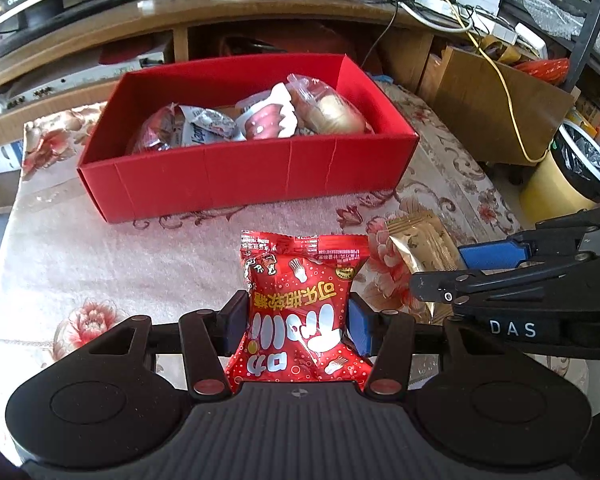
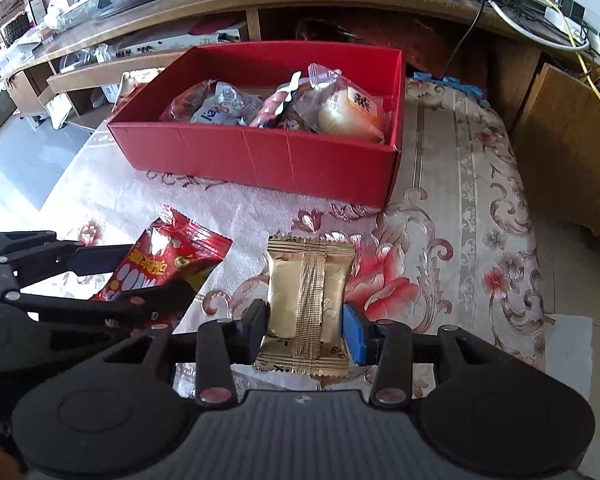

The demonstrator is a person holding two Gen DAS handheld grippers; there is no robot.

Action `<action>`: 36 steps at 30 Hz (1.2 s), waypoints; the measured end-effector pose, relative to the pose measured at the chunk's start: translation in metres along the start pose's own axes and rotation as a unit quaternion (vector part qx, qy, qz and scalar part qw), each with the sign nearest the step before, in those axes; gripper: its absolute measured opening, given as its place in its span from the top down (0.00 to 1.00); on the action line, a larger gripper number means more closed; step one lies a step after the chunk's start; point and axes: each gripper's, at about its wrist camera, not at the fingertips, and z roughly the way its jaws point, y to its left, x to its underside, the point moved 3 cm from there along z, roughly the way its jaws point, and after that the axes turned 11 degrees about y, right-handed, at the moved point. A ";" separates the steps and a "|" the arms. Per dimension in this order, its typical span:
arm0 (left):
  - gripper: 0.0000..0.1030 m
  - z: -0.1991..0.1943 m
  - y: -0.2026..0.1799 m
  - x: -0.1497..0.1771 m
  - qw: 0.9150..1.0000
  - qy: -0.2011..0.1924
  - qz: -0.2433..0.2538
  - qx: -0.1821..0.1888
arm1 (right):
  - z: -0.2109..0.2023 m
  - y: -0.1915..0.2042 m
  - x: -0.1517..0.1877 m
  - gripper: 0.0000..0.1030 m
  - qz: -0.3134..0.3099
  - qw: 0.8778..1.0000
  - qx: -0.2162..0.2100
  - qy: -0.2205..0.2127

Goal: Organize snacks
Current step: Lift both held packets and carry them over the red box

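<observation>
Left wrist view shows the left gripper (image 1: 296, 326) clenched on a red candy packet (image 1: 300, 300), its fingers (image 1: 236, 320) pressing the packet's sides low down while the upper part stands free above the flowered cloth (image 1: 120, 248) that covers the bench. Just to its right, the right gripper (image 1: 436, 280) reaches in from the side with a gold snack packet (image 1: 420, 248) between its fingers. Right wrist view shows that gripper (image 2: 306, 328) grasping the gold snack packet (image 2: 308, 296) by both side edges, the seam of the wrapper facing the camera; the red candy packet (image 2: 168, 260) appears at the left, tilted, caught in the left gripper (image 2: 140, 296). Beyond both packets, well apart from them, an open red box (image 2: 260, 160) sits on the cloth and holds several wrapped snacks (image 2: 280, 104), among them a pale round bun in clear film. Behind the box runs a wooden shelf unit (image 1: 260, 20) strewn with cables.
</observation>
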 end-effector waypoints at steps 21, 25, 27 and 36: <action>0.44 -0.018 0.007 -0.024 0.999 -0.040 -0.009 -0.001 | -0.020 0.000 -0.022 0.58 0.010 0.999 -0.002 -0.044; 0.44 -0.020 0.010 -0.035 0.999 -0.048 -0.010 -0.007 | -0.023 0.000 -0.031 0.58 0.013 0.998 -0.002 -0.054; 0.44 -0.022 0.011 -0.040 0.998 -0.053 -0.010 -0.010 | -0.025 -0.001 -0.037 0.58 0.015 0.998 -0.001 -0.059; 0.44 -0.024 0.020 -0.071 0.997 -0.071 -0.010 -0.025 | -0.027 -0.006 -0.070 0.58 0.026 0.997 -0.005 -0.077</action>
